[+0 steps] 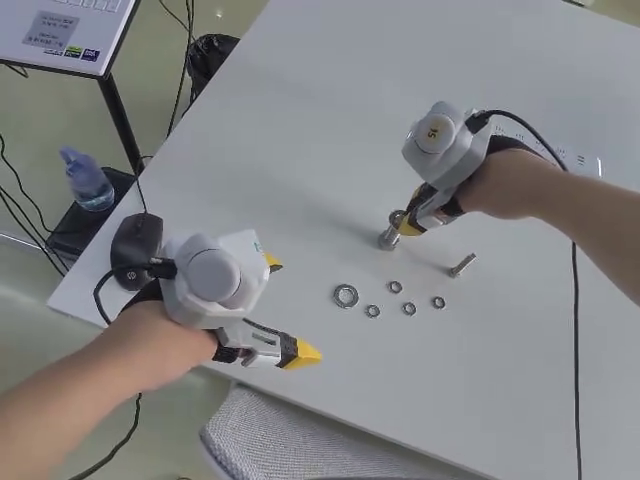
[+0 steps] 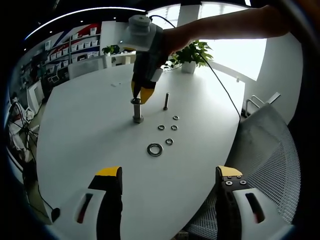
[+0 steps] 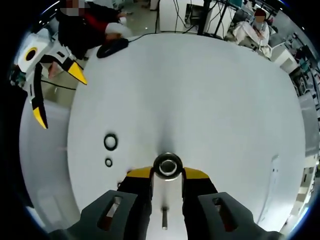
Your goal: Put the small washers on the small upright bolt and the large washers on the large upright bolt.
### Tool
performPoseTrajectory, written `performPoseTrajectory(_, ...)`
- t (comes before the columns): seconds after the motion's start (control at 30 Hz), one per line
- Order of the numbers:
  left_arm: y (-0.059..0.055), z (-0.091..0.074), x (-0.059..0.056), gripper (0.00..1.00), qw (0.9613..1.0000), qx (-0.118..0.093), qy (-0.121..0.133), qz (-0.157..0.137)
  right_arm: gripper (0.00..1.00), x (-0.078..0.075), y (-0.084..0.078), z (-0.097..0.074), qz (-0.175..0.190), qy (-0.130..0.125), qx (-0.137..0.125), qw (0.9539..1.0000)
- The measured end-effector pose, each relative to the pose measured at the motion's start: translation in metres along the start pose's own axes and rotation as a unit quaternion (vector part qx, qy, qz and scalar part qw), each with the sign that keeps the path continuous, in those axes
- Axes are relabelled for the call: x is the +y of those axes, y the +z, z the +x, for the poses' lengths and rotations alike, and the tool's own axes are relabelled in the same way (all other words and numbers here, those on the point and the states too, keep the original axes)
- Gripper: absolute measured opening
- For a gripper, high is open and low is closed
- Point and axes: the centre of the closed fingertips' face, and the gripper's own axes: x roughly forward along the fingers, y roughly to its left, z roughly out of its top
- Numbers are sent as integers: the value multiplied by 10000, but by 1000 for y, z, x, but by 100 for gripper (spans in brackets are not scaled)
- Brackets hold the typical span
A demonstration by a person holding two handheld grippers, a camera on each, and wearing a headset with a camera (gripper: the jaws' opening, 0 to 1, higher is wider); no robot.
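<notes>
My right gripper is shut on a large washer and holds it at the top of the large upright bolt, which also stands in the left gripper view. The small bolt stands to the right of it. Another large washer and several small washers lie flat on the white table in front of the bolts. My left gripper hovers open near the table's front edge, holding nothing; its jaws stand wide apart, well short of the washers.
A black puck-like device with a cable sits at the table's left corner. A grey mesh chair stands under the front edge. A blue bottle stands on a stand beyond the table's left side.
</notes>
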Motion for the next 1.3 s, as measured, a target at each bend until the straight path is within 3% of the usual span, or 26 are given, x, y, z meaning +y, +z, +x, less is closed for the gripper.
performPoseTrajectory(0.7,1,-2,0,72,10000,11,-23,-42,21,2,-2,12,-49,24,116,9999)
performPoseTrajectory(0.83,6,-3,2,73,9999,-98,15,-112,21,-3,-3,22,-48,36,137,9999)
performPoseTrajectory(1.3,-1,-6,1,72,9999,-7,-8,-115,21,-5,-9,43,-3,11,158,9999)
